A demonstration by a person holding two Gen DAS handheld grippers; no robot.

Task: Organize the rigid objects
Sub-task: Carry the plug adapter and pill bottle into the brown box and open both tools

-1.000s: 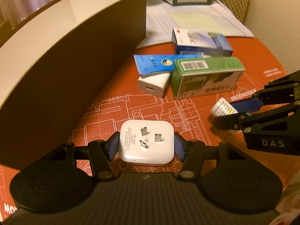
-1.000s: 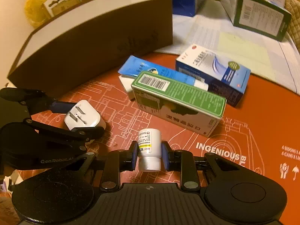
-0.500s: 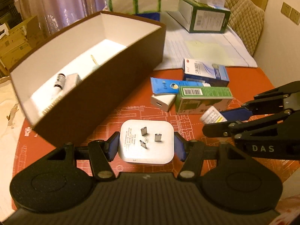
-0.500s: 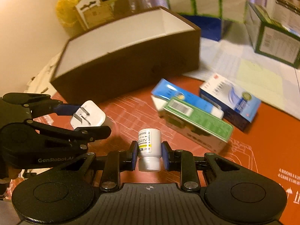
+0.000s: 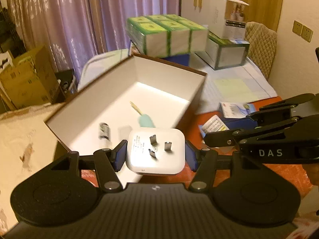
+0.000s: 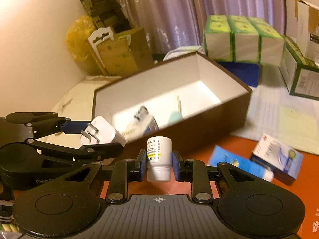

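Note:
My left gripper (image 5: pixel 156 153) is shut on a white plug adapter (image 5: pixel 155 151), prongs facing the camera, held above the near edge of the brown box (image 5: pixel 200 83). It also shows in the right wrist view (image 6: pixel 101 133). My right gripper (image 6: pixel 158 162) is shut on a small white pill bottle (image 6: pixel 159 157), cap towards the camera, held in front of the brown box's (image 6: pixel 219 115) near wall. The bottle's label shows in the left wrist view (image 5: pixel 214 125). The white-lined box holds a small vial (image 5: pixel 104 129) and a teal-tipped stick (image 5: pixel 146 119).
On the orange mat lie a blue tube box (image 6: pixel 235 162) and a blue-white carton (image 6: pixel 279 156). Green tissue packs (image 5: pixel 167 34) and a green-edged carton (image 5: pixel 227 51) stand behind the brown box. Cardboard boxes (image 6: pixel 119 53) stand by the curtain.
Both grippers have risen with their objects and moved towards the brown box. The box's inside is now in full view from above.

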